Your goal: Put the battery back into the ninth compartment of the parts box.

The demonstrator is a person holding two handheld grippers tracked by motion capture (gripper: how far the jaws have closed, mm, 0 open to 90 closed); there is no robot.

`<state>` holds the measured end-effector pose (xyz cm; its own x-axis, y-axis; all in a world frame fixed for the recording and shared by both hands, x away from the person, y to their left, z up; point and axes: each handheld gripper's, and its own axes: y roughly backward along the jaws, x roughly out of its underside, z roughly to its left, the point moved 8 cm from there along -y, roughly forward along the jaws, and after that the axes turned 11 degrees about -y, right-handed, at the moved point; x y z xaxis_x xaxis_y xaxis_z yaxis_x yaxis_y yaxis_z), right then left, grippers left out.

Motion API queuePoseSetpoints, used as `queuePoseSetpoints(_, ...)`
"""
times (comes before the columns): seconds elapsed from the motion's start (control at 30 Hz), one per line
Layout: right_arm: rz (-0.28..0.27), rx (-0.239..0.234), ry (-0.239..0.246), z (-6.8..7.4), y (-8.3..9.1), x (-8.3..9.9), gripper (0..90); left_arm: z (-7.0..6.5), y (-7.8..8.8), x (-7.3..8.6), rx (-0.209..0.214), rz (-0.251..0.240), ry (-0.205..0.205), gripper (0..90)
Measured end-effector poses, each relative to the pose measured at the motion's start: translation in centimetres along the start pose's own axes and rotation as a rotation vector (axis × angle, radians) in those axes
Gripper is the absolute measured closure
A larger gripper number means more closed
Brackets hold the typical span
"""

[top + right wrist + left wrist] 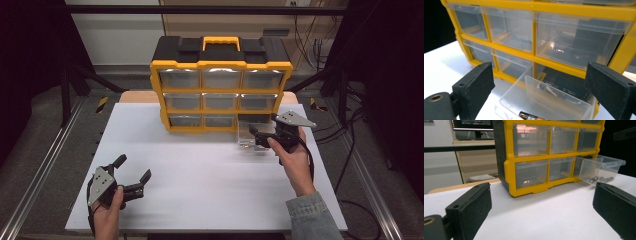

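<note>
Resting low near the front edge of the white table (200, 170), the left gripper (134, 176) stood with its jaws spread wide and nothing between them. Farther in, the right gripper (261, 138) hovered at the clear plastic drawer (248, 134), its jaws likewise parted, flanking the drawer in the right gripper view without pressing on it. The drawer (544, 105) projected from the bottom-right bay of the yellow-and-black organizer cabinet (220, 65), pulled well forward yet partly seated in its slot. A battery (531, 116) lay near its front wall; small dark parts (601, 179) also showed through its wall. The drawer was judged light, thin-walled, rigid but brittle, and slippery on its smooth faces. The front wall or its upper lip appeared the soundest purchase, pinched gently to avoid cracking or tilting the contents.
</note>
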<state>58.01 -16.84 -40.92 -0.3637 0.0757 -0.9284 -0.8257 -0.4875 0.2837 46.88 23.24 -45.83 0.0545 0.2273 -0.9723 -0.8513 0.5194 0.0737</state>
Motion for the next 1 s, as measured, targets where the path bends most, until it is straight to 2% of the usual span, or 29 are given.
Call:
queuePoseSetpoints(0.1, -0.009, -0.011, -0.008, 0.2, 0.4, -0.2, 8.5, 0.1, 0.0, 0.1, -0.008, 0.005, -0.003, 2.0)
queuePoseSetpoints(0.23, 0.004, 0.001, 0.026, 0.3, 1.0, 0.0, 8.4, 0.2, 0.2, 0.0, -0.011, 0.001, -0.003, 1.9)
queuePoseSetpoints(0.43, -0.046, -0.025, 0.046, 0.5, 2.5, -0.3, 7.7, 0.5, 0.3, 0.0, -0.023, 0.001, -0.002, 1.9)
queuePoseSetpoints(0.57, -0.059, -0.017, 0.068, 0.3, 3.8, -0.2, 7.6, 0.8, 0.4, 0.0, -0.035, 0.006, -0.005, 2.0)
queuePoseSetpoints(1.0, -0.094, -0.019, 0.053, -1.1, 7.6, 1.7, 7.0, 1.1, 0.7, -0.1, -0.035, -0.002, -0.005, 1.9)
